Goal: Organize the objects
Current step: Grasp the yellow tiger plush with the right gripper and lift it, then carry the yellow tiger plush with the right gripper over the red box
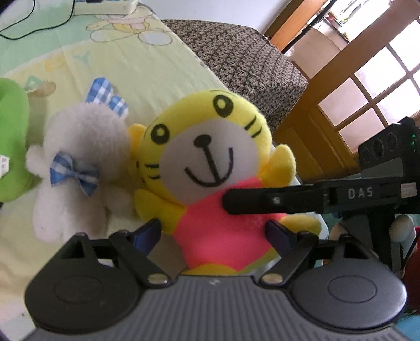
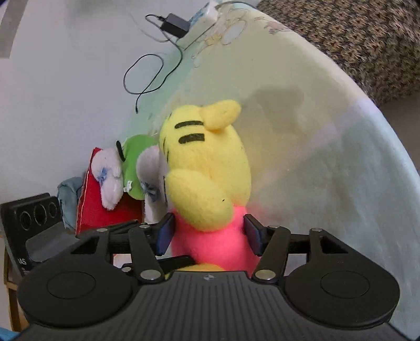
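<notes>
A yellow tiger plush [image 1: 210, 168] in a pink shirt stands upright on the bed, facing the left wrist camera. My left gripper [image 1: 212, 233] has its blue pads on both sides of the pink body. My right gripper [image 2: 210, 233] grips the same plush [image 2: 207, 168] from its side, pads pressed on the pink body; its finger [image 1: 262, 202] crosses the shirt in the left wrist view. A white bunny plush [image 1: 78, 168] with blue checked bow leans beside the tiger. A green plush [image 1: 13, 141] is further left.
The bed sheet [image 1: 147, 60] is pale green-yellow with cartoon prints. A knitted brown cover [image 1: 246, 65] lies at the bed's far end. A wooden door [image 1: 367, 99] is on the right. A red cushion [image 2: 97, 207], another white plush [image 2: 110, 178], and a charger with cable [image 2: 173, 25] show too.
</notes>
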`<act>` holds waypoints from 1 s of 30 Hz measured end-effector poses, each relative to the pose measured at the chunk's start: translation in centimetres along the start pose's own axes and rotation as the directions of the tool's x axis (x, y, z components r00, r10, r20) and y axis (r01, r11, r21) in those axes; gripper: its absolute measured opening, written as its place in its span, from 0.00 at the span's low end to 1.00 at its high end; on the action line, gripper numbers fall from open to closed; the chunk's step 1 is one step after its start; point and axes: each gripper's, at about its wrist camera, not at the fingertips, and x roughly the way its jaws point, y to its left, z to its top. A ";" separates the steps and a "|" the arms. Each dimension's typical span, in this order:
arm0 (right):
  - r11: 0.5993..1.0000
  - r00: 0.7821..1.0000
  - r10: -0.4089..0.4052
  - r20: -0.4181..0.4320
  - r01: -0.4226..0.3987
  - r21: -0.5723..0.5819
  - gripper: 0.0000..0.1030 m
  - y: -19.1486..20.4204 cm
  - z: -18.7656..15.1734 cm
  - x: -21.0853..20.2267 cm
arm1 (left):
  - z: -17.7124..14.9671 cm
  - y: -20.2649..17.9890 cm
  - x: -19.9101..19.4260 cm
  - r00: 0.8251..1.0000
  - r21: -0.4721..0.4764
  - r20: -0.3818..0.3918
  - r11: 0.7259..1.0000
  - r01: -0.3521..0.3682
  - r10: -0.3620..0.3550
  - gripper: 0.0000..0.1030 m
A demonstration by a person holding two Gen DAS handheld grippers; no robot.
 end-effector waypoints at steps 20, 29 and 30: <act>0.933 0.942 0.130 -0.310 -0.222 -0.284 0.44 11.9 -6.1 5.4 | -9.5 2.5 -11.3 0.994 0.159 0.096 0.984 -0.074 0.059 0.83; 0.883 0.907 0.159 -0.391 -0.308 -0.355 0.44 20.4 -11.3 10.8 | -16.5 8.3 -20.1 0.979 0.081 0.167 0.988 -0.130 0.115 0.83; 0.875 0.902 0.164 -0.399 -0.320 -0.362 0.44 21.4 -11.9 11.5 | -17.2 8.8 -21.1 0.977 0.073 0.176 0.988 -0.137 0.123 0.83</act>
